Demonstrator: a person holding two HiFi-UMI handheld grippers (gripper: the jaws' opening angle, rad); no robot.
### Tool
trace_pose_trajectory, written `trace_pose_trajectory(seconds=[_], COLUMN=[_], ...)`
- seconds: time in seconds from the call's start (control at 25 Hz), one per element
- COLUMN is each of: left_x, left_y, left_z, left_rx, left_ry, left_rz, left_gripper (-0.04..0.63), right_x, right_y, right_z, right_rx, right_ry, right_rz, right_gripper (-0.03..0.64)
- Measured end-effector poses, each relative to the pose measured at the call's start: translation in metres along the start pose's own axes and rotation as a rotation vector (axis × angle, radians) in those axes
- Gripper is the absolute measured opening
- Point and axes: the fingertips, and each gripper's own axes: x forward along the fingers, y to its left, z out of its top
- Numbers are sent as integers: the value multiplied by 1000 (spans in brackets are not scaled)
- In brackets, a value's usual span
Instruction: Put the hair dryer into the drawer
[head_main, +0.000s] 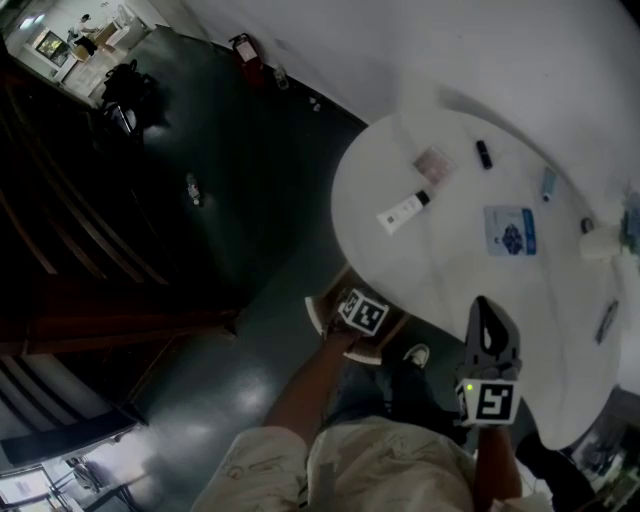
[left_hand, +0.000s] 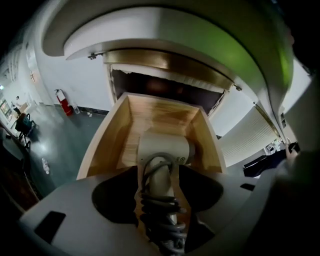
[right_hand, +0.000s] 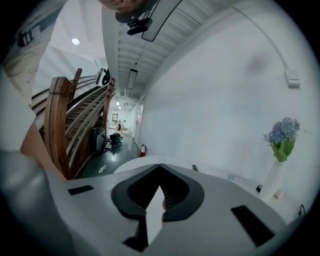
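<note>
1. The left gripper (left_hand: 159, 172) has its jaws clamped on the handle of the hair dryer (left_hand: 162, 147). A dark cord (left_hand: 160, 210) is wound around this handle, between the jaws.
2. In the left gripper view, the round head of the hair dryer points toward 12 o'clock and sits between the side walls of the open wooden drawer (left_hand: 107, 135). I cannot tell if it touches the drawer floor.
3. The drawer is pulled out from under the rim of the white table (left_hand: 165, 35).
4. In the head view, the left gripper (head_main: 358, 318) is over the drawer (head_main: 318, 312), at the 7 o'clock edge of the round table (head_main: 440, 260).
5. The right gripper (right_hand: 160, 165) has its jaws together and holds nothing.
6. In the head view, the right gripper (head_main: 485, 305) hangs over the table's 5 o'clock edge, apart from the drawer, with its jaws pointing toward 12 o'clock.
7. On the table lie a white tube (head_main: 403, 212), a blue packet (head_main: 510, 230) and a small dark object (head_main: 484, 154), all well apart from both grippers.
8. At 3 o'clock in the right gripper view, a white vase with flowers (right_hand: 280, 150) stands.
</note>
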Motion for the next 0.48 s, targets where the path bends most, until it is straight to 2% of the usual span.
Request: trace_pose_trajectory(seconds=[0.28, 0.48], left_x=[-33, -71], left_y=[-3, -2], left_z=[4, 19], left_rx=[-10, -25], left_ry=[-46, -139], left_rz=[-9, 8], left_gripper=[250, 250], right_x=[2, 2], right_y=[3, 3], right_z=[10, 19], right_rx=[23, 40], right_ry=[-38, -61], right_rz=[9, 11], right_gripper=[6, 6])
